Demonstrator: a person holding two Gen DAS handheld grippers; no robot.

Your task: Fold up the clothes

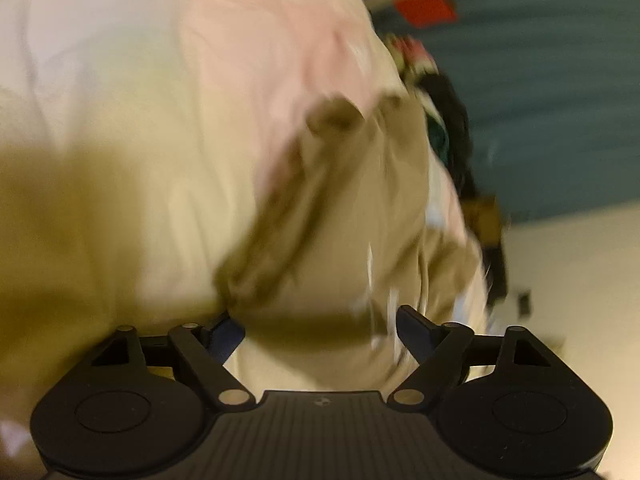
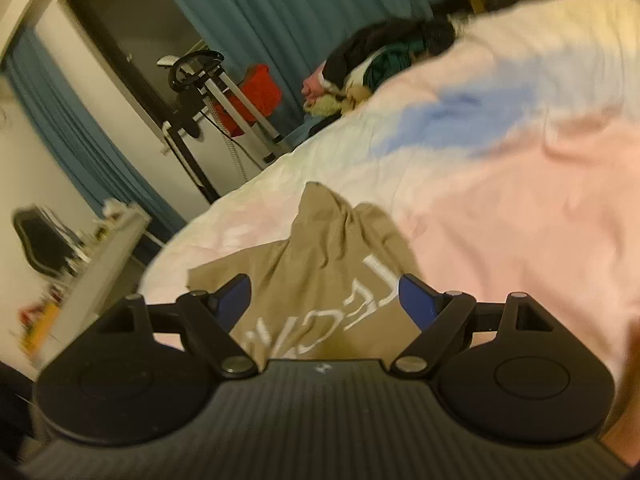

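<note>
A tan garment [image 2: 320, 248] with white lettering lies rumpled on the bed cover [image 2: 520, 184], a peak of cloth standing up at its far end. My right gripper [image 2: 325, 298] hovers over its near part, open, with the lettered cloth between its blue fingertips [image 2: 418, 300]. The left wrist view is blurred: the same tan garment [image 1: 344, 216] fills the middle, with a dark fold running diagonally. My left gripper [image 1: 320, 330] is open close above it, fingers wide apart and cloth bulging between them.
The bed cover is pastel pink, blue and white. A pile of dark and coloured clothes [image 2: 372, 64] sits at the bed's far end. Teal curtains [image 2: 288, 8], a metal stand with a red item [image 2: 256, 92], a cluttered desk [image 2: 92, 264] and a black chair [image 2: 36, 240] lie beyond.
</note>
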